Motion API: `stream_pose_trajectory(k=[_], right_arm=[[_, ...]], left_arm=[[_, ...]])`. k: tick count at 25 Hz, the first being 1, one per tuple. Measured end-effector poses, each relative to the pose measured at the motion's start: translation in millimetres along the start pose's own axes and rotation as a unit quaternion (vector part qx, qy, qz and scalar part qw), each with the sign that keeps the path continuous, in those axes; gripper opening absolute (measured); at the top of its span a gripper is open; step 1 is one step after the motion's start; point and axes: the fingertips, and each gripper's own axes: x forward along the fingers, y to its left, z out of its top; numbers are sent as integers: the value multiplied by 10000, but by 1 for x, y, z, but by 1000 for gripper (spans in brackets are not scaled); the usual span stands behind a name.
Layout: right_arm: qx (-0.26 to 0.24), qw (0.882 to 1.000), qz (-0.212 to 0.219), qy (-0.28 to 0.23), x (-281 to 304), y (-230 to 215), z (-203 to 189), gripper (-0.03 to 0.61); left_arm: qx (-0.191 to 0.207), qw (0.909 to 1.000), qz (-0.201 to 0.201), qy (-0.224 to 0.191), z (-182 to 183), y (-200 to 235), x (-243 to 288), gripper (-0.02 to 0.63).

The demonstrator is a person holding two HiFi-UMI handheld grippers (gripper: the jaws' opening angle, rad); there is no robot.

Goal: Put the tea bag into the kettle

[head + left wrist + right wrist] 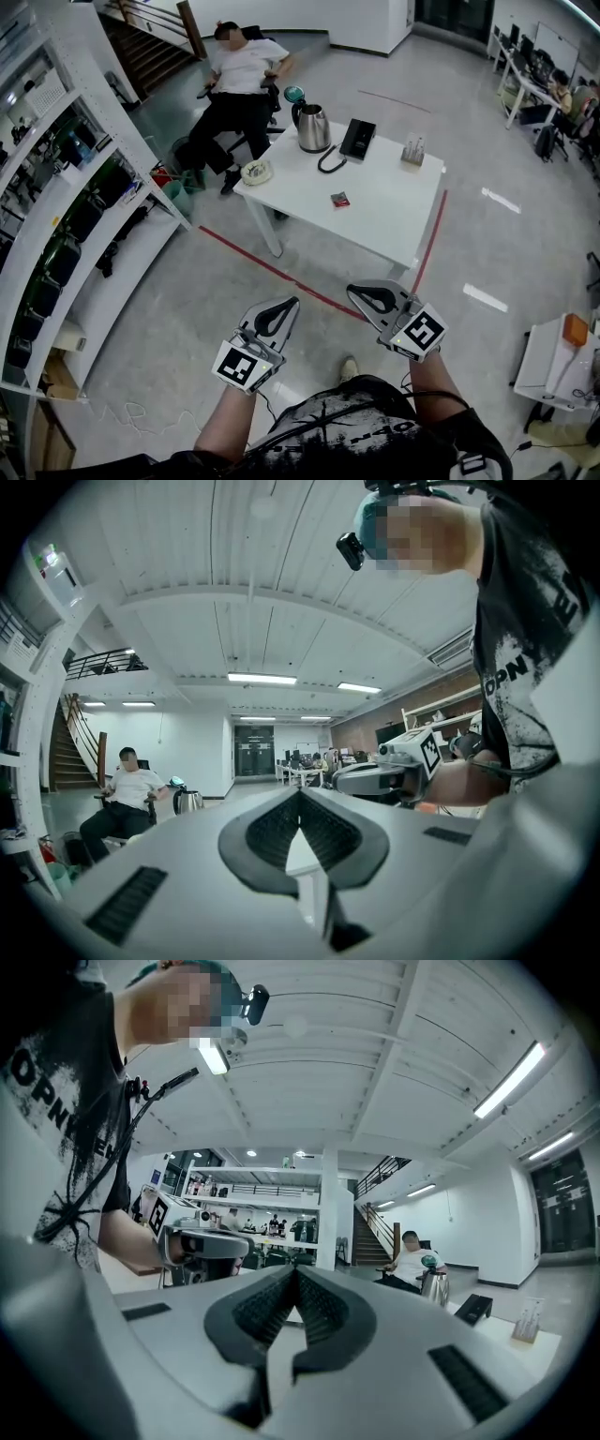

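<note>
**Tea bag waiting, approach not yet made**

The tea bag (340,199) lies flat near the middle of the white table (403,220), well apart from the kettle (313,128) at the far left corner. From here it is too small for me to tell its long axis or which way it points. My left gripper (290,303) and right gripper (353,292) both have their jaws pressed together on nothing, close to my body and well short of the table. I judge this to be the approach: I must step in, part one pair of jaws and come down over the packet.

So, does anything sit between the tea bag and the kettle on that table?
Only a black cord loop lies flat on the table between the tea bag and the kettle; nothing taller.
</note>
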Motion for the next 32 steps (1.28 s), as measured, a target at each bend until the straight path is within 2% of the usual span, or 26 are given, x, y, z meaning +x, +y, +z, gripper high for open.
stream_pose_trajectory(k=[9,16,26,32], right_arm=[[56,9998,213,-33,2,-72,-17,10],[-108,9997,148,-175,4,-116,-12,10],[-142,9995,243,-120,22,-142,-21,11],[-143,9998,116,-14,40,-161,-27,11]], left_arm=[[80,9997,228,39,-2,22,72,11],[90,9990,426,70,-1,34,100,11],[64,9989,466,13,-6,54,122,11],[52,9993,358,-19,-15,86,136,11]])
